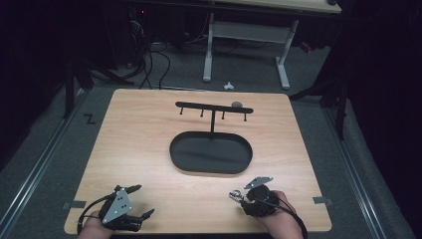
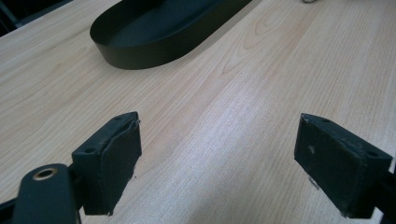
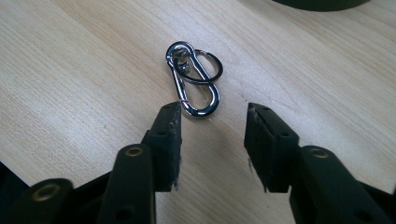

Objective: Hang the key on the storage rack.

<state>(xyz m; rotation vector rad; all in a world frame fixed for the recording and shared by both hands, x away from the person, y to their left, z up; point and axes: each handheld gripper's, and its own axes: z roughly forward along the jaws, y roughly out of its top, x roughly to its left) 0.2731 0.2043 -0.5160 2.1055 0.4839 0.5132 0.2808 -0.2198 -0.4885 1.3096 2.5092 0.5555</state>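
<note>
From the high view we see the whole wooden table (image 1: 149,149), with a black oval tray (image 1: 211,153) at its middle and a black hook rack (image 1: 214,107) standing just behind it. A small grey object (image 1: 237,104) sits by the rack's right end, too small for us to identify.

The right gripper view gives us what the high view blurs. There, a silver carabiner (image 3: 194,79) with a key ring (image 3: 205,67) looped through it lies flat on the wood. In the high view it is only a shiny speck (image 1: 235,195) at the tip of the right gripper (image 1: 244,195).

In the right gripper view the carabiner's lower end lies just ahead of the right gripper (image 3: 212,135), closer to the left jaw tip. It may be touching that tip, but we cannot be sure. The jaws stand partly spread, with bare wood between the pads, and nothing is pinched.

The left gripper (image 2: 217,158) has its jaws spread wide over bare table, with the tray ahead of it at upper left.

Both hands rest at the near edge of the table. The left gripper (image 1: 130,201) points toward the right. The right hand (image 1: 276,211) angles its gripper up and to the left, toward the carabiner.
</note>
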